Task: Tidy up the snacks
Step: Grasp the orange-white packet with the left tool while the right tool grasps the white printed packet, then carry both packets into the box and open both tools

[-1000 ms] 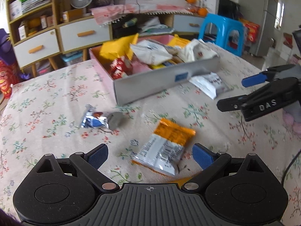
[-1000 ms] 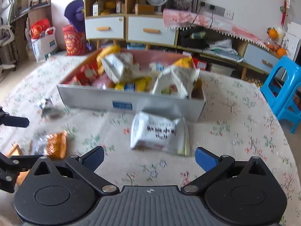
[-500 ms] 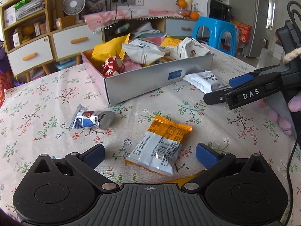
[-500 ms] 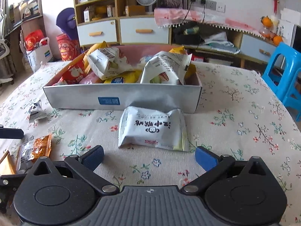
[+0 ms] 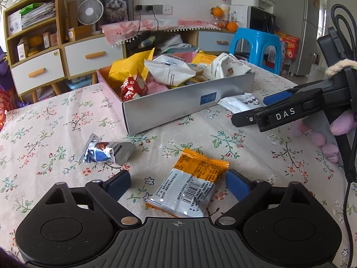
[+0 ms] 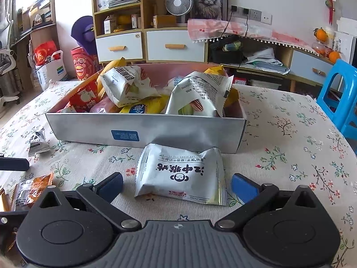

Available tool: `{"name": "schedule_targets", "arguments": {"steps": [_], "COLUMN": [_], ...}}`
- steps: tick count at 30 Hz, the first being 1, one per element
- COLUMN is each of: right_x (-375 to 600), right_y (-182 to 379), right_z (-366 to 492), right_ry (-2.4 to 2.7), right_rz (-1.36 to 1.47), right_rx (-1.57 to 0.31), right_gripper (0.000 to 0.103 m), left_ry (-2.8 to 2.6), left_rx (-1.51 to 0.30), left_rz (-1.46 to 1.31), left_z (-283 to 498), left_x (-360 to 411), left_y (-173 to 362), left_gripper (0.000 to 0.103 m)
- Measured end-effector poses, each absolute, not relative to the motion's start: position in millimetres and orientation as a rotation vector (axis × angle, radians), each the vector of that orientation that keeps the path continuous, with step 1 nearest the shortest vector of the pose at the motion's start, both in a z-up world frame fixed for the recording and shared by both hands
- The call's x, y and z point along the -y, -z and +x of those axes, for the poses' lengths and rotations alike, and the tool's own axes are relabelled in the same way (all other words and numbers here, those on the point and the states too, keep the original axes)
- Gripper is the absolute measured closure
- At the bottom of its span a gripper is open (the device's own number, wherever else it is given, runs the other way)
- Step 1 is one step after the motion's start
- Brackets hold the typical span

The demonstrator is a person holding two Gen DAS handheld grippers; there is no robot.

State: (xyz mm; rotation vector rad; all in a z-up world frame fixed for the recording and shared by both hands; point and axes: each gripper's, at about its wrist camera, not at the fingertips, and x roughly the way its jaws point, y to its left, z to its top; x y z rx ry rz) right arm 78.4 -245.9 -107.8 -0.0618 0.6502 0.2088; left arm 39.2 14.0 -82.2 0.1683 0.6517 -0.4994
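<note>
An orange-and-silver snack packet lies flat on the flowered tablecloth between the fingers of my left gripper. Its jaws are closing, and neither pad presses on the packet. A white packet with black lettering lies between the wide-apart fingers of my open right gripper, just in front of the grey box. The box is piled with several snack bags. A small blue-and-silver packet rests on the cloth to the left. In the left wrist view my right gripper reaches in from the right.
A hand in a purple glove holds the right gripper, with a black cable hanging below it. A blue stool and drawer cabinets stand beyond the table's far edge. One left finger shows at the right view's left edge.
The right gripper has come forward and down, so the white packet now lies between its fingers. The left gripper's blue pads have drawn slightly inward around the orange packet.
</note>
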Motion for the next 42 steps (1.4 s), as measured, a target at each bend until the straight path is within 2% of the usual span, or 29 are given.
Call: {"name": "schedule_targets", "arguments": {"steps": [4, 10, 21, 28, 42], "right_x": [246, 246, 242, 238, 227], "right_y": [108, 108, 103, 101, 90], "right_z": [78, 79, 78, 75, 69], "right_ry": [-0.208, -0.209, -0.236, -0.256, -0.337], "right_rz": [-0.062, -0.062, -0.066, -0.073, -0.048], "right_rx": [-0.65, -0.65, -0.629, -0.627, -0.645], "right_gripper": [0.01, 0.011, 0.035, 0.046, 0.047], "left_ry": [0.509, 0.527, 0.552, 0.545, 0.501], "left_rx": [-0.645, -0.641, -0.636, -0.634, -0.659], "left_rz": [0.17, 0.177, 0.184, 0.175, 0.107], "left_z": [36, 33, 29, 29, 38], "left_x": [-11, -8, -4, -3, -13], "left_y": [81, 78, 77, 76, 71], "left_gripper": [0.022, 0.041, 0.062, 0.065, 0.066]}}
